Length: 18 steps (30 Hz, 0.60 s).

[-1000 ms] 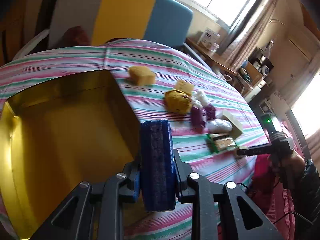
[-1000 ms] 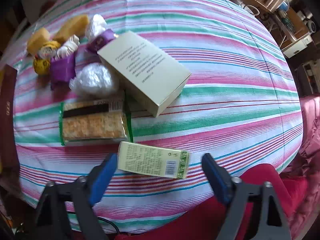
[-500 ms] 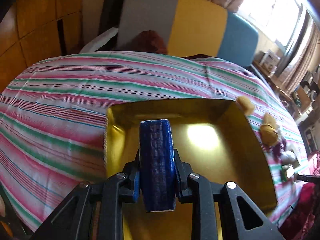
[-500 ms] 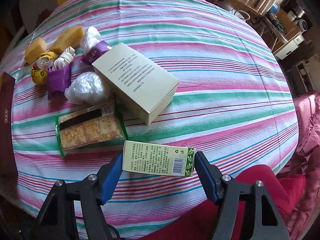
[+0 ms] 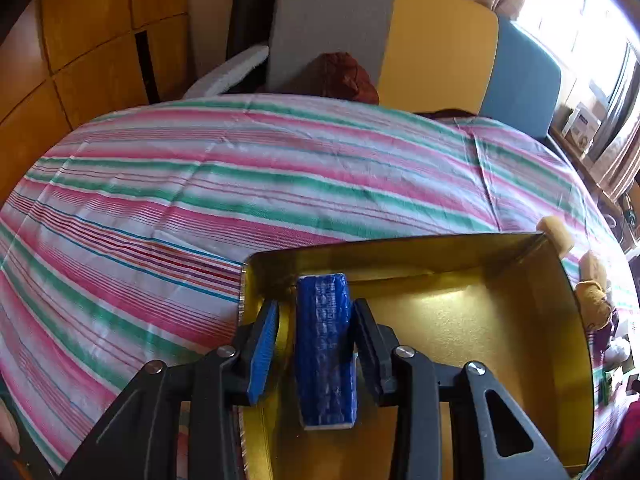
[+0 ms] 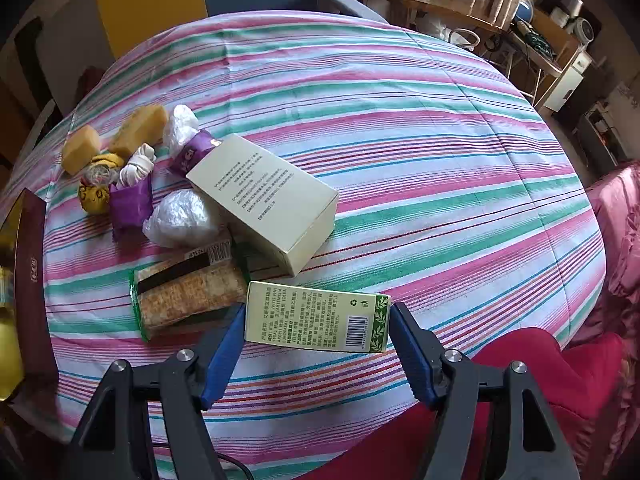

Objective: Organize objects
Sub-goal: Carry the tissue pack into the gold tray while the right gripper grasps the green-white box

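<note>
Nearest, the left gripper [image 5: 314, 344] hangs over the gold-lined box [image 5: 576, 344] with its jaws opening — the blue packet [image 5: 326, 348] stands between them, the left pad clear of it, the right pad close against it (contact there is hard to judge). The right gripper [image 6: 316, 344] clamps the green-printed carton [image 6: 318, 316] by its ends, above the striped tablecloth [image 6: 400, 128]. Beyond lie a cracker pack [image 6: 188, 296], a cream box [image 6: 266, 200] and yellow sponges [image 6: 138, 130]
</note>
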Available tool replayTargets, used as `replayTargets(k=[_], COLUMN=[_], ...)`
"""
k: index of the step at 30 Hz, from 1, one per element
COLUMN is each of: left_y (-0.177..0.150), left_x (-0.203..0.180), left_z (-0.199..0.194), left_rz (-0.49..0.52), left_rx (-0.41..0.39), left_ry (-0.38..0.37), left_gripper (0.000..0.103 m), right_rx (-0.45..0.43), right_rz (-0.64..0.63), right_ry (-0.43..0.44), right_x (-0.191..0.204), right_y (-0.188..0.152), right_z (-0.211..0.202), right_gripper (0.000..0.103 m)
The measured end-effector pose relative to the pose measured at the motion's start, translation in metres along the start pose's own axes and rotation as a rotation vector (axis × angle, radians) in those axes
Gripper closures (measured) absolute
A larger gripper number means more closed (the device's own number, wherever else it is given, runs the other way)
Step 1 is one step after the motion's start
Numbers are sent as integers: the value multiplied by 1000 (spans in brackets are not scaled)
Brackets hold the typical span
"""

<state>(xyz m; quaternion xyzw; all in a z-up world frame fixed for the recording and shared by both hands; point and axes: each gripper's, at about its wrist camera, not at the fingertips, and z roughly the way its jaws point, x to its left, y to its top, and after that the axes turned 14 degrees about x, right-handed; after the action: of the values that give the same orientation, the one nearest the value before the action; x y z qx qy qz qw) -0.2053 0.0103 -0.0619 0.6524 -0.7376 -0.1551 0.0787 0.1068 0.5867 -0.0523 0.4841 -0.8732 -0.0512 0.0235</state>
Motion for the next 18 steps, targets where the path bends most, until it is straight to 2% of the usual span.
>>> replayTargets(k=[3, 7, 9, 12, 15, 18], left_y=[-13, -36, -55, -79, -100, -117], left_x=[11, 35, 44, 54, 59, 61], left_z=[-25, -54, -66, -71, -74, -77], left_rz=[-28, -76, -81, -95, -109, -121], left_rx=[-56, -105, -119, -107, -95, -90], left_ry=[26, -16, -20, -40, -55, -78], left_gripper=[61, 61, 61, 61, 61, 61], right_rx=[-50, -128, -158, -216, -266, -279], right_rz=[18, 28, 5, -110, -283, -444], right_ry=[22, 12, 50, 79, 136, 198], right_x=[8, 26, 41, 93, 160, 232], right_y=[-6, -16, -19, -14, -18, -25], right_z=[-12, -30, -39, -53, -75, -85], right_gripper=[32, 32, 32, 31, 31, 31])
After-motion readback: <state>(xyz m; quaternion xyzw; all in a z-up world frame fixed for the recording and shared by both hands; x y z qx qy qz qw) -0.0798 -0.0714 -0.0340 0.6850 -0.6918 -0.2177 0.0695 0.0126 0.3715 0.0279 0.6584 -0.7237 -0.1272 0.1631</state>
